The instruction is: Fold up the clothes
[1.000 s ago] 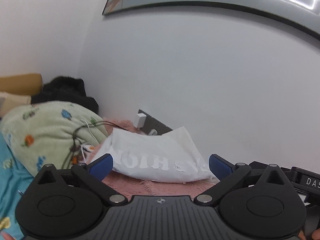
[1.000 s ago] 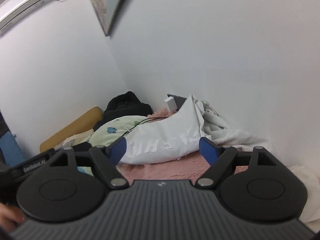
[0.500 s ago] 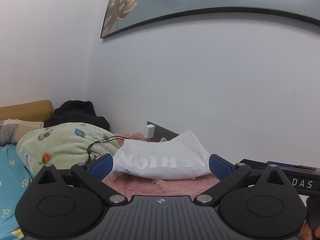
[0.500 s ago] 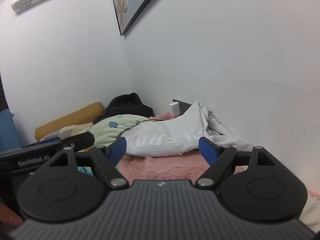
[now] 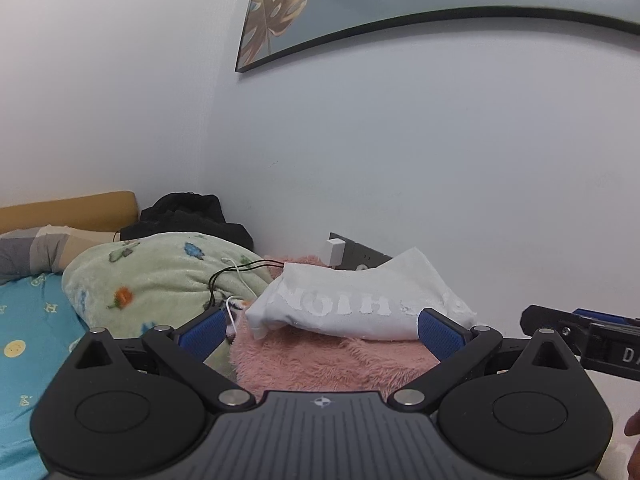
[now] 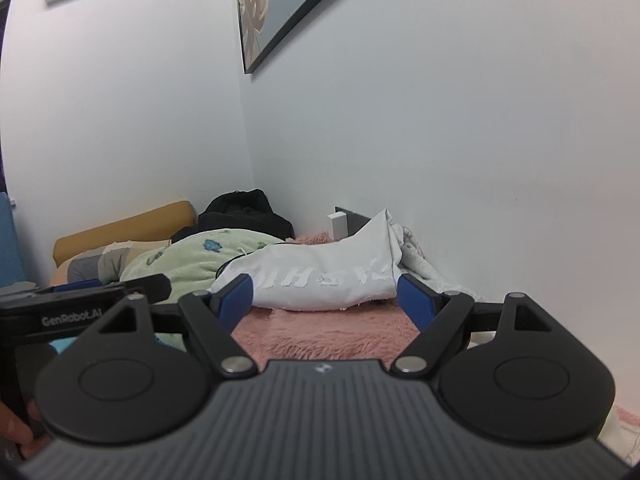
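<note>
A folded white garment (image 5: 360, 304) with pale lettering lies on a pink fluffy blanket (image 5: 328, 360) against the wall, a corner leaning up the wall. In the right wrist view the same white garment (image 6: 320, 280) lies ahead on the pink blanket (image 6: 328, 336). My left gripper (image 5: 320, 330) hovers short of it, jaws wide apart with nothing between the blue pads. My right gripper (image 6: 325, 300) is likewise open and empty, in front of the garment. Each gripper's body shows at the edge of the other's view.
A green fleece blanket (image 5: 152, 276) with cables over it lies left of the garment, a black bundle (image 5: 184, 216) and a tan headboard (image 5: 68, 210) behind it. A white charger (image 5: 335, 250) sits in a wall socket. Crumpled pale cloth (image 6: 416, 256) lies right of the garment.
Both views have levelled out and tilted so more wall and the picture frame show. The garment sits a little higher and farther in the frames. Jaws stayed open.
</note>
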Tool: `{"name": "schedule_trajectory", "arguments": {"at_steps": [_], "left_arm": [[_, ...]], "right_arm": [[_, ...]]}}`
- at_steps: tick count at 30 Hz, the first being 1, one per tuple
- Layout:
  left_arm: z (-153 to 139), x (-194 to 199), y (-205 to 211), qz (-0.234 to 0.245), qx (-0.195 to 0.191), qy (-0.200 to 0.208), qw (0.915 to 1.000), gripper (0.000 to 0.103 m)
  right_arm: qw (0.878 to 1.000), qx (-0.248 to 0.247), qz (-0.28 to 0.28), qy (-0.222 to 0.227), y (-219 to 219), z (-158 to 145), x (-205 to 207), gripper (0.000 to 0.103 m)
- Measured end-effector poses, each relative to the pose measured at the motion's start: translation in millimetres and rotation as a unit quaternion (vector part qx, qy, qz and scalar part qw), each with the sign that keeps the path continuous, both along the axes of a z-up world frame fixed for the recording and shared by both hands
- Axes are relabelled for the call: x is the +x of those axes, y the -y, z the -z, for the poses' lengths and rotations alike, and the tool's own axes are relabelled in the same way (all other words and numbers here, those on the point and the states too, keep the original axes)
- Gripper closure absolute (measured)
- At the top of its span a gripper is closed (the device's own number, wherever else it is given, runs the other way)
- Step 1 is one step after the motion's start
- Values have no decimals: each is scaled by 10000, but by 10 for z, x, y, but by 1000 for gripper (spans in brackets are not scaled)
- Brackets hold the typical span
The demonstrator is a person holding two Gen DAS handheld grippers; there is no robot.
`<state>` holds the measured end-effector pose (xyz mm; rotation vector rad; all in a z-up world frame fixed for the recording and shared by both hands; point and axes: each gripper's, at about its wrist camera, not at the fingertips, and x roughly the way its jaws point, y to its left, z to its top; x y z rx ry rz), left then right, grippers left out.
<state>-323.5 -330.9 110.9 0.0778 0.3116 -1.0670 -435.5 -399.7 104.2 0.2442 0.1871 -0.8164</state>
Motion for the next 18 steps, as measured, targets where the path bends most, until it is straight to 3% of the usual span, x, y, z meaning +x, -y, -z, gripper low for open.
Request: {"name": "schedule_trajectory", "arguments": {"at_steps": [6,18], "left_arm": [[46,48,-103,-6,-70,-235,9997,0],[103,-9,-210,-85,41,-49,9999,0]], "right_arm": [[9998,110,-181,32,-25,87,-21,22],[9998,-59,-75,-147,-81,115,-55,22]]}}
